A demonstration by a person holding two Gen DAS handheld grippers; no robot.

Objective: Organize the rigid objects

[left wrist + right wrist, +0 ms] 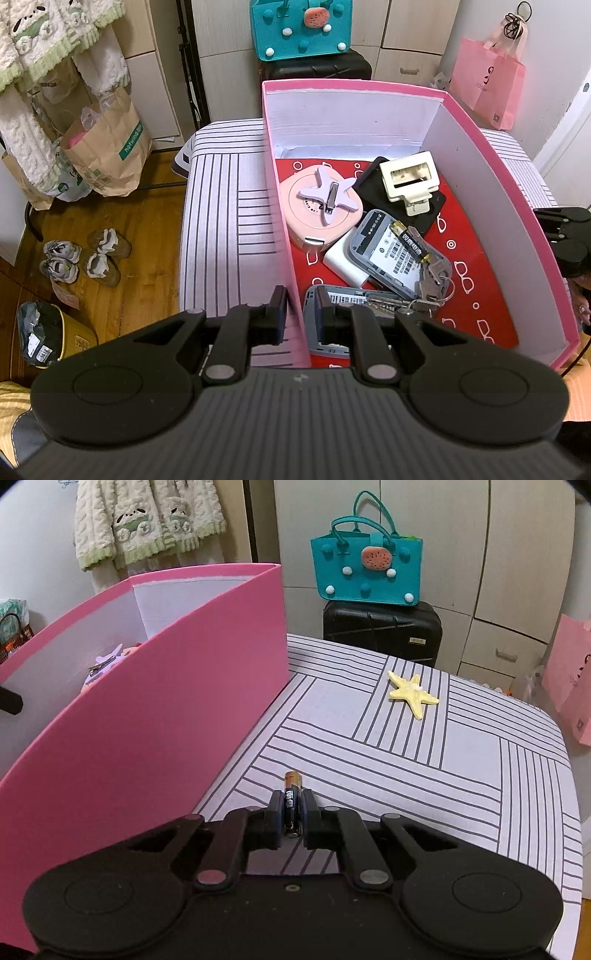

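A pink box [480,122] with a red patterned floor stands on the striped table [221,206]. It holds a pink round device [314,218] with a lilac starfish clip [330,197], a cream clip [408,177], a battery [410,236], keys [432,284] and grey devices. My left gripper [301,315] straddles the box's left wall [284,236], one finger on each side, pinching it. My right gripper [291,812] is shut on a black battery [291,803] just above the table, right of the box [147,720]. A yellow starfish [412,694] lies farther back.
A black suitcase [380,631] with a teal bag [365,568] stands behind the table. A pink paper bag [487,85] hangs at the right. Paper bags [107,144] and shoes [85,254] are on the wooden floor at the left.
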